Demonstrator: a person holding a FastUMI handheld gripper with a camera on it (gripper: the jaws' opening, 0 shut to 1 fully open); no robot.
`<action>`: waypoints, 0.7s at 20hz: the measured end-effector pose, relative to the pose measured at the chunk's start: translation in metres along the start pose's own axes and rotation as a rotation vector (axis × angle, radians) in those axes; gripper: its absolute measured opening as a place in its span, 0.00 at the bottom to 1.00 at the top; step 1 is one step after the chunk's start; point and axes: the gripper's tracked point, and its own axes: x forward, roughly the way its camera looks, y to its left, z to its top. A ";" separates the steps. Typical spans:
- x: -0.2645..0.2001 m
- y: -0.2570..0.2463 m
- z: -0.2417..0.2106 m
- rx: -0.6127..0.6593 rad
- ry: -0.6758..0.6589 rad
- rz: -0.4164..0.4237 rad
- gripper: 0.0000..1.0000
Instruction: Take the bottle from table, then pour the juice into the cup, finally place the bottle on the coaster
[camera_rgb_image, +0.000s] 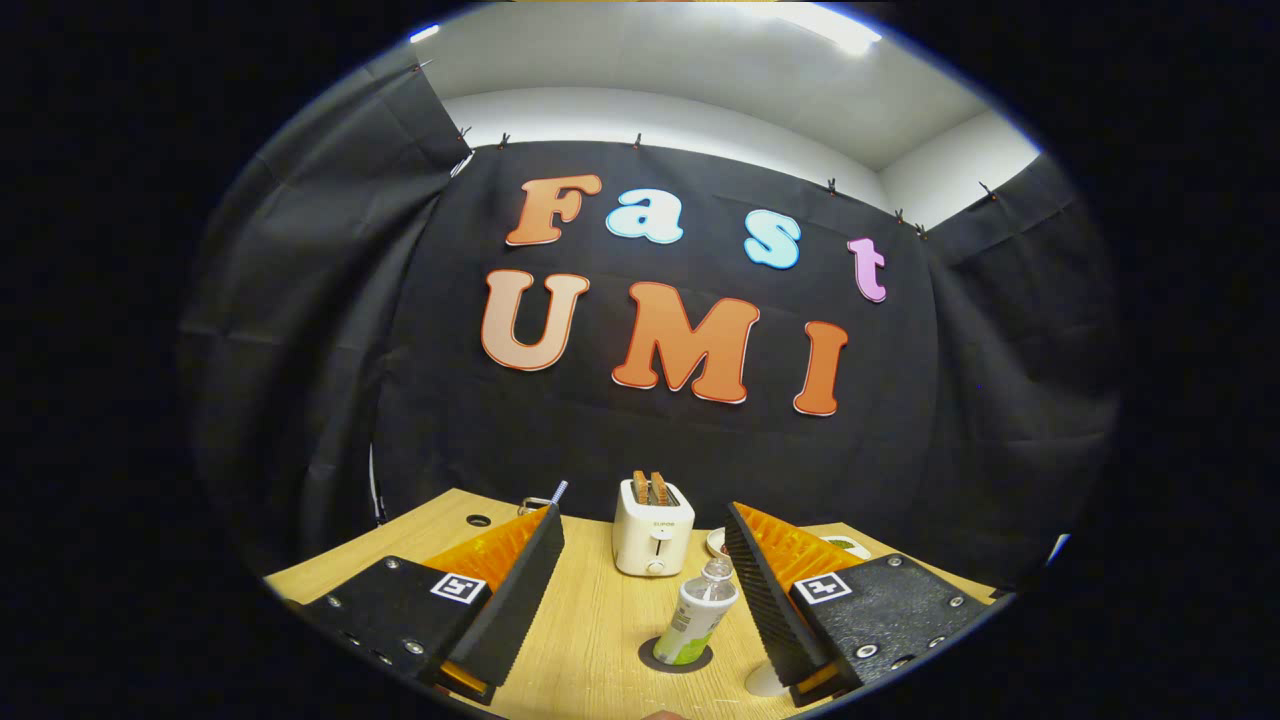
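Bottle (699, 617) stands upright on a dark round coaster (676, 656) on the wooden table (590, 620), between the 2 fingers of the gripper (640, 545) and nearer the right one, with a clear gap on both sides. The jaws stand wide apart and grip nothing. The bottle has a pale label, a clear neck and a cap on top; whether any juice remains in it is not readable here. A white rounded base, possibly the cup (766, 680), peeks out just beside the right finger's lower edge, mostly hidden, so its contents cannot be judged. Beyond the fingers a white toaster (653, 527) holds 2 slices of bread, and a small dish (717, 541) sits near it, partly covered by the right finger. Judging by the layout, the last step looks done: the bottle rests on the coaster and is released. Whether the pour took place cannot be confirmed; if it did, nothing appears left but drawing the gripper clear
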 end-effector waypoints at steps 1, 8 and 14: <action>-0.007 0.007 0.013 0.012 -0.015 0.014 0.96; -0.051 0.036 0.059 0.120 -0.107 0.119 0.96; -0.068 0.040 0.074 0.087 -0.133 0.126 0.96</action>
